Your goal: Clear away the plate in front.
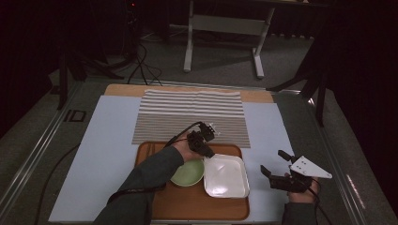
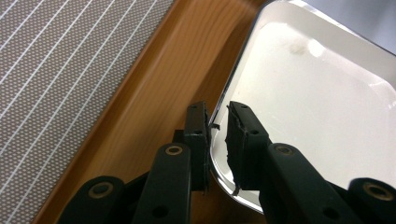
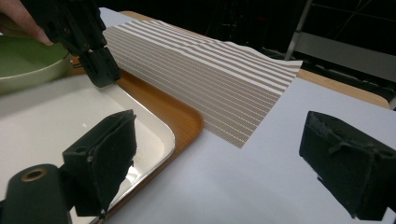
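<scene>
- High view: table [image 1: 94,154] under a pale blue sheet; striped mat [image 1: 187,115] lies at the far centre.
- Wooden tray [image 1: 197,206] at near centre, its far edge touching the mat.
- White square dish [image 1: 226,176] on the tray's right; green bowl [image 1: 187,174] just left of it, touching.
- Left gripper [image 2: 217,135]: jaws narrow, straddling the dish's far-left rim.
- Right gripper [image 1: 276,169]: jaws wide, empty, over the sheet right of the tray.

Glossy white dish [image 2: 317,107], wood tray [image 2: 154,93], woven mat [image 2: 60,70].
</scene>
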A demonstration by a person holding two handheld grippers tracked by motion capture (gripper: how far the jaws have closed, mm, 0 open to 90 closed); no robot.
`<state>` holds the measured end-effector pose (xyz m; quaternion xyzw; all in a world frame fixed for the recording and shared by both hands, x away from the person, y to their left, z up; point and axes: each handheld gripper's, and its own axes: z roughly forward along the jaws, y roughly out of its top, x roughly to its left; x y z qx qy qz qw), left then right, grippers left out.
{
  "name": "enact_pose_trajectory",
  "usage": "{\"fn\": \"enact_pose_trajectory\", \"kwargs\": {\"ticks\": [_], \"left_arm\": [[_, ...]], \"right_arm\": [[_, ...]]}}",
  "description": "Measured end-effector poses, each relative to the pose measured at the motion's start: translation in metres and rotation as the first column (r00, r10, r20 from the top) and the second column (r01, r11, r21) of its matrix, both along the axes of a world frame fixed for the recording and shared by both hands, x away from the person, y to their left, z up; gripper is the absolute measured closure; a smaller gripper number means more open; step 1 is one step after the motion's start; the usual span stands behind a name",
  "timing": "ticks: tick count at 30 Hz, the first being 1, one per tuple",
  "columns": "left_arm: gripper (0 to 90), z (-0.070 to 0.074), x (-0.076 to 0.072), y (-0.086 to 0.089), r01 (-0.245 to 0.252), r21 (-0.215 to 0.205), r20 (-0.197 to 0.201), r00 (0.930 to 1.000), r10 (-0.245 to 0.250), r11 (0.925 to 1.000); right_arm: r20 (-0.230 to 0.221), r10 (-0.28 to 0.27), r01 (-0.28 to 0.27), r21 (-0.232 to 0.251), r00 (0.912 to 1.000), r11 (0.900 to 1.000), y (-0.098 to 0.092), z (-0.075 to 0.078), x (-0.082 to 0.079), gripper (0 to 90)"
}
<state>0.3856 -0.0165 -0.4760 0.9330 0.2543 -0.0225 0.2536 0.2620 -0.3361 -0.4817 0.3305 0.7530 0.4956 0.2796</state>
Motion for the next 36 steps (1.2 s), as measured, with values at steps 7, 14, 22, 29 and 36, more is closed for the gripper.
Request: {"fn": "enact_pose_trajectory", "kwargs": {"ticks": [7,14,22,29,36], "left_arm": [[78.8,0.0,-0.001,0.004,-0.014,-0.014,-0.007,0.9999,0.014,0.9998],[73.6,0.001,-0.002,0.01,-0.034,-0.05,-0.005,0.9994,0.034,0.9982],[67.6,0.01,-0.004,0.023,-0.074,-0.117,0.016,0.9969,0.077,0.9903],[61.5,0.023,-0.012,0.041,-0.099,-0.184,0.082,0.9899,0.116,0.978],[58.4,0.043,-0.023,0.067,-0.137,-0.251,0.171,0.968,0.183,0.9583]], "right_arm": [[-0.001,0.001,-0.001,0.001,1.0,1.0,0.0,0.0,0.0,10.6],[0.0,-0.001,0.001,0.001,1.0,1.0,0.0,0.0,0.0,10.6],[0.0,0.0,0.0,0.002,1.0,1.0,0.0,0.0,0.0,10.6],[0.0,0.0,0.0,0.002,1.0,1.0,-0.001,0.0,0.0,10.6],[-0.002,0.001,-0.001,0.001,1.0,1.0,0.0,0.0,0.0,10.6]]}}
